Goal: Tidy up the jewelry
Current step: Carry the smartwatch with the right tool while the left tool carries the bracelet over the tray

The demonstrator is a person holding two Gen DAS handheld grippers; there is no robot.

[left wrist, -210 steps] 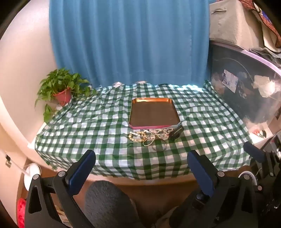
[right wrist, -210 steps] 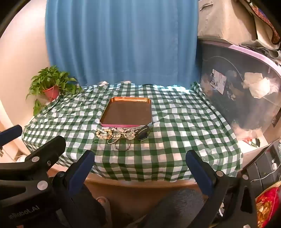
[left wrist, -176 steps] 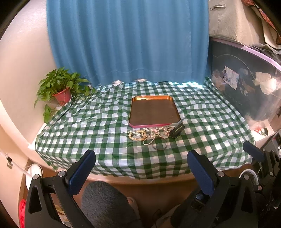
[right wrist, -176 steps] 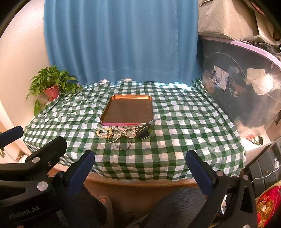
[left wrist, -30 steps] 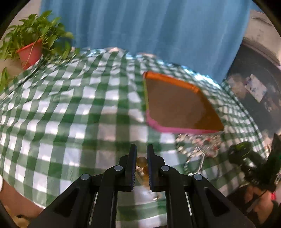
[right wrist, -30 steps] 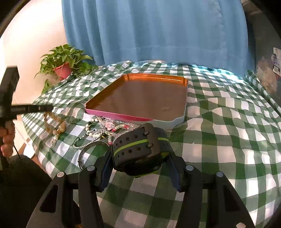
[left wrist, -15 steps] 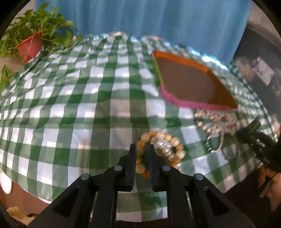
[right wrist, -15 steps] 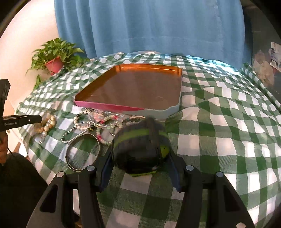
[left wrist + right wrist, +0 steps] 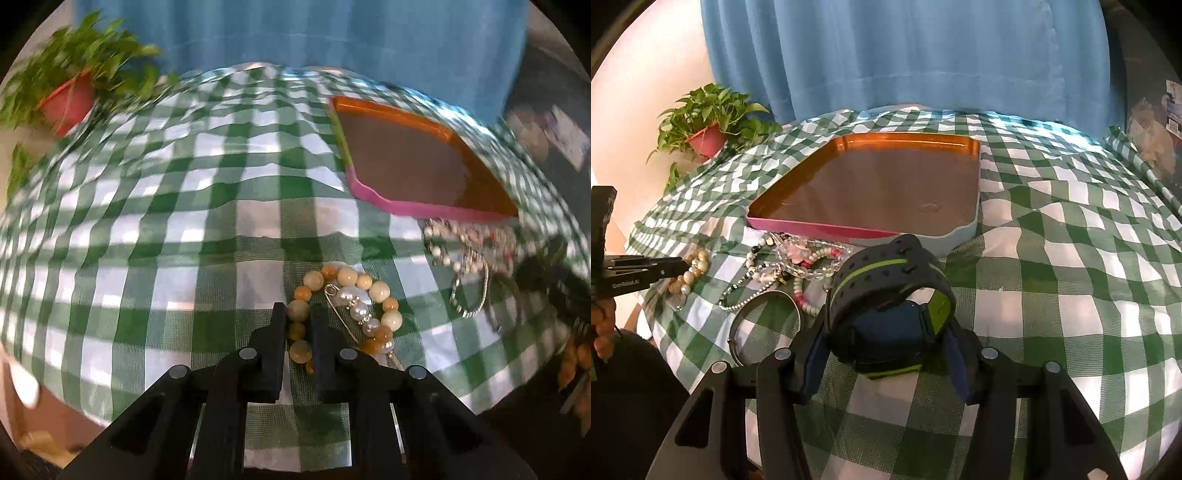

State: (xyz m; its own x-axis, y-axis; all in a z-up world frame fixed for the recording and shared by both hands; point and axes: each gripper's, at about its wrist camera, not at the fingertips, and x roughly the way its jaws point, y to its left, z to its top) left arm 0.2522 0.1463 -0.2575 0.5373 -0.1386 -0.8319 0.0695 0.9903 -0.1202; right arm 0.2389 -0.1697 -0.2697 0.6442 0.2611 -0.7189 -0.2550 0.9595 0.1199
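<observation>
Left wrist view: the left gripper (image 9: 297, 325) sits low in the middle of the frame, its jaws narrow and having just been closing, with the strand of the beaded bracelet (image 9: 345, 306) between them. Its amber and pearl beads loop out to the right of the fingers over the green checked tablecloth (image 9: 166, 236). A safety pin (image 9: 341, 312) lies across the loop. The tray (image 9: 410, 166), orange-rimmed with a pink near edge, is in the upper right, and a blurred jewelry pile (image 9: 469, 254) lies just below its near edge. A potted plant (image 9: 74, 88) is in the upper left, before a blue curtain (image 9: 295, 33)

Right wrist view: the right gripper (image 9: 886, 354) is at the lower middle, jaws about half apart and pressed on the sides of a dark sports watch (image 9: 892, 295) with a lime stripe, its band arching upward. The watch sits just below the tray's near corner. Left of it lie a metal bangle (image 9: 764, 314) and tangled bead strings. At the left edge the other gripper meets the bracelet, with a hand (image 9: 604, 328) beneath it
</observation>
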